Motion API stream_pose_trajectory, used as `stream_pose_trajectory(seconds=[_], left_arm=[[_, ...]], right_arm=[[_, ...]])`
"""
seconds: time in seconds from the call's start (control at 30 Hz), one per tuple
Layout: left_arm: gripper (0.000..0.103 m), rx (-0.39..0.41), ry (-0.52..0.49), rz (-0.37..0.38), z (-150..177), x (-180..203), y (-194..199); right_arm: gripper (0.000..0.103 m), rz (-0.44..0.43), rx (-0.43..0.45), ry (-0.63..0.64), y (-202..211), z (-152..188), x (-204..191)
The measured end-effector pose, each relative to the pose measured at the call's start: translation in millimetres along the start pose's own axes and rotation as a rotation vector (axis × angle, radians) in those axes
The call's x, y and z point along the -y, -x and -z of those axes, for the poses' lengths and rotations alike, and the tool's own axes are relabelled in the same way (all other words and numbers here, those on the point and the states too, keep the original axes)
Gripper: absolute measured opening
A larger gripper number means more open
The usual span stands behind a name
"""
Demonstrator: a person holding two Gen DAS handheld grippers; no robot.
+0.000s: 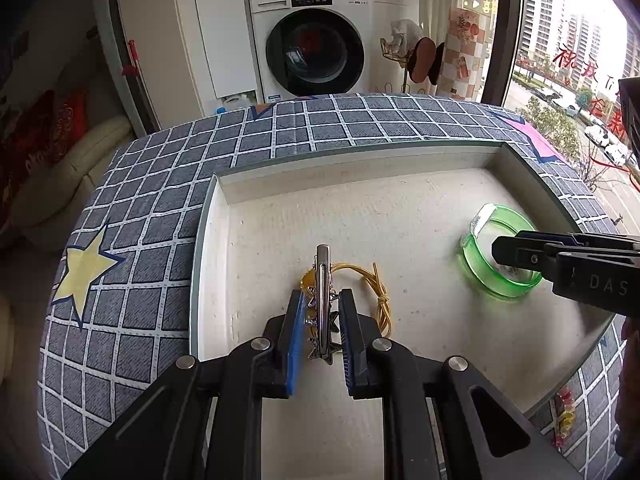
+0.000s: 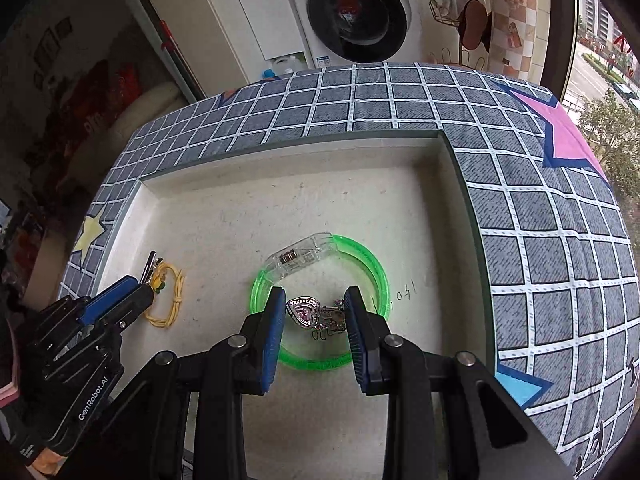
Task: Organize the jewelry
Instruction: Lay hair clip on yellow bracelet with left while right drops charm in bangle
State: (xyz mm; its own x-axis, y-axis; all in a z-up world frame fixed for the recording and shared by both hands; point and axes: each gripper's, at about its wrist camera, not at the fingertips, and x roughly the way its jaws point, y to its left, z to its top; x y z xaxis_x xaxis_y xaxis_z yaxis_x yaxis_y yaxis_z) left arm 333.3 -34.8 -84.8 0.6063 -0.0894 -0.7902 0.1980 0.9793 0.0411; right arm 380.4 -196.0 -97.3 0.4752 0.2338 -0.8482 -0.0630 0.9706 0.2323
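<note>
A shallow white tray [image 1: 224, 192] lies on a checked cloth. My left gripper [image 1: 320, 300] has its jaws around a silver hair clip [image 1: 322, 280] with spiky stars, which lies over a yellow cord bracelet [image 1: 376, 292]; the pads touch the clip's sides. In the right wrist view the clip [image 2: 149, 264] and cord [image 2: 170, 300] sit at the tray's left. My right gripper [image 2: 316, 304] is open, its jaws on either side of a silver pink-heart clip [image 2: 308, 314] that lies inside a green bangle [image 2: 360, 256]. The bangle [image 1: 480, 276] also shows in the left wrist view.
The tray's raised walls [image 2: 456, 160] ring the work area. The checked cloth [image 1: 140, 208] with star patterns covers the table. A string of small coloured beads [image 1: 566, 412] lies on the cloth at the tray's right. A washing machine [image 1: 312, 40] stands behind, a window to the right.
</note>
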Motion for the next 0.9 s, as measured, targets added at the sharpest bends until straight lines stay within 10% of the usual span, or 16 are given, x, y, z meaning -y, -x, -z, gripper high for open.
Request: stream_pose_trajectory(seconds=[0.77,0.8,0.83,0.9], left_arm=[[0.030,0.044,0.025,-0.020,-10.6,-3.3,27.5],[0.052,0.048,0.027,-0.019,-11.1,-3.6,30.7],[0.103,0.055,0.036,-0.027,-11.4,-4.4,34.6],[0.103,0.117,0.062,-0.058,-10.8,-6.7,48.4]], right_arm=[[0.064,-0.137,0.090,-0.148,43.8,-5.3,18.3],[0.068,-0.139,0.098,-0.152,48.2,-5.0,18.2],[0.070,-0.141,0.105,-0.155,52.4,-4.9,18.6],[0.079,-0.145,0.117,-0.160,61.0,-4.4,18.7]])
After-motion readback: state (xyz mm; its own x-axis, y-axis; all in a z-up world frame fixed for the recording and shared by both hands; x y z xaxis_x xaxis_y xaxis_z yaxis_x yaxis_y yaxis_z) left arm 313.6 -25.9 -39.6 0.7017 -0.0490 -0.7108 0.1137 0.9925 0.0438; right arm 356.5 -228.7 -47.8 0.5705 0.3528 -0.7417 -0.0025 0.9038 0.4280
